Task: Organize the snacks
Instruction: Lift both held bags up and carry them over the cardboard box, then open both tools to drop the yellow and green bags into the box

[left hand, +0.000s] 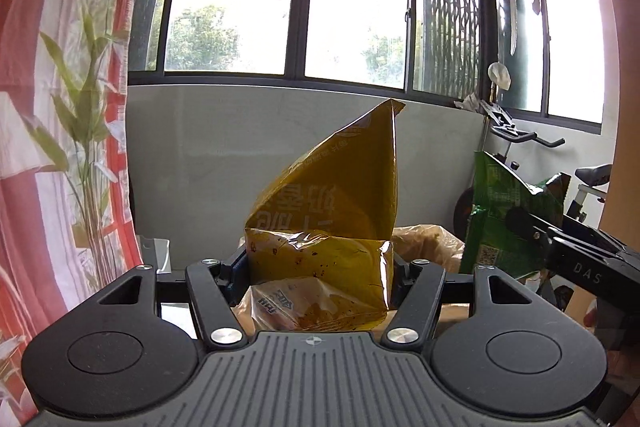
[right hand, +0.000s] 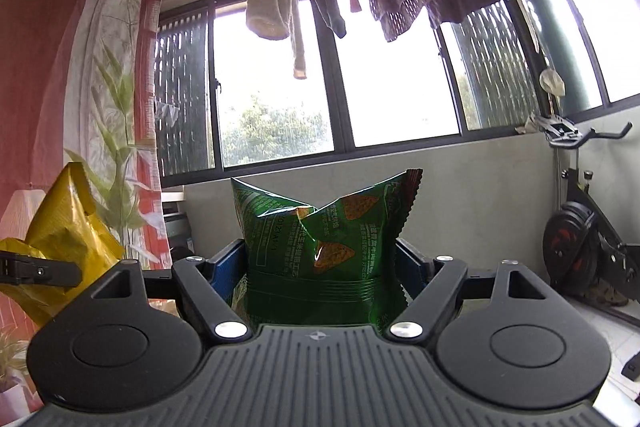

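Left claw (left hand: 320,267) clamps the yellow snack bag (left hand: 332,211), right claw (right hand: 320,267) the green chip bag (right hand: 324,251), both raised clear below the window (right hand: 392,75) for carrying.

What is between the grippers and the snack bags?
Nothing. The left gripper is already clamped on the yellow bag, and the right gripper on the green bag. Where the bags go is not in view.

Left gripper (left hand: 320,267) and right gripper (right hand: 320,259): matte black linkage arms with silver screws, round side discs, ribbed grey centre plate, blue inner jaws.
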A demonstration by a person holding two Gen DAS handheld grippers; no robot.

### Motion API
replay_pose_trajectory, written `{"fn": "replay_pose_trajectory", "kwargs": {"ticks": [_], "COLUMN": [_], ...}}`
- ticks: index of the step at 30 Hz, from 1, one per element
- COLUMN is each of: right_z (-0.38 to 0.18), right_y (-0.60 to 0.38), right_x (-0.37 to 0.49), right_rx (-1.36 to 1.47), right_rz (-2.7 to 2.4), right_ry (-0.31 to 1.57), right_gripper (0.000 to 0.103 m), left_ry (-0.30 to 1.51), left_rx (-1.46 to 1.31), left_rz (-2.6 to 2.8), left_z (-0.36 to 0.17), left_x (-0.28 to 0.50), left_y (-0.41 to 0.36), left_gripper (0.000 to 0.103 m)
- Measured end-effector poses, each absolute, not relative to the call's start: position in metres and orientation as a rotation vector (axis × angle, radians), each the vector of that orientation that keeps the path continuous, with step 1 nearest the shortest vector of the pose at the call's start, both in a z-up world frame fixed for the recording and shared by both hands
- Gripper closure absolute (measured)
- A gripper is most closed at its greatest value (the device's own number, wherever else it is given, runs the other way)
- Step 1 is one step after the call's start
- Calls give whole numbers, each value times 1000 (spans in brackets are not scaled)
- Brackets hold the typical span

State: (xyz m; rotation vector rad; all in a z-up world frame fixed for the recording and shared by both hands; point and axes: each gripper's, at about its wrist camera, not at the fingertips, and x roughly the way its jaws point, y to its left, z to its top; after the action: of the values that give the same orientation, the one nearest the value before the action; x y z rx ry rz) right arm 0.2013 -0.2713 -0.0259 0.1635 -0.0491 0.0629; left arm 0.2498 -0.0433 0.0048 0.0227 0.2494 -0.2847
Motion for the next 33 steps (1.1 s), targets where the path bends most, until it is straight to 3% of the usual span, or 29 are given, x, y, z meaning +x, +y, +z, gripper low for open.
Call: {"fn": "replay_pose_trajectory", "kwargs": {"ticks": [11,19,26,33], "right_z": [-34,-67,-80,-75], "right_y": [-246,-246,-254,-257], "right_x": [306,333,339,328], "right_rx": [-2,-42,-22,7], "right_rz": [50,111,133,125], "right_ry": [53,226,299,292], "right_gripper": [24,23,15,5], "left_ry": [347,387,459,472], "left_rx": [72,163,162,194], "left_rz": [-180,-167,-124,-141], "left_z": [-14,-40,-63,-67], "left_x": [346,371,391,390], "left_y": [-78,-93,-93,-93], "left_gripper": [37,37,35,15]}}
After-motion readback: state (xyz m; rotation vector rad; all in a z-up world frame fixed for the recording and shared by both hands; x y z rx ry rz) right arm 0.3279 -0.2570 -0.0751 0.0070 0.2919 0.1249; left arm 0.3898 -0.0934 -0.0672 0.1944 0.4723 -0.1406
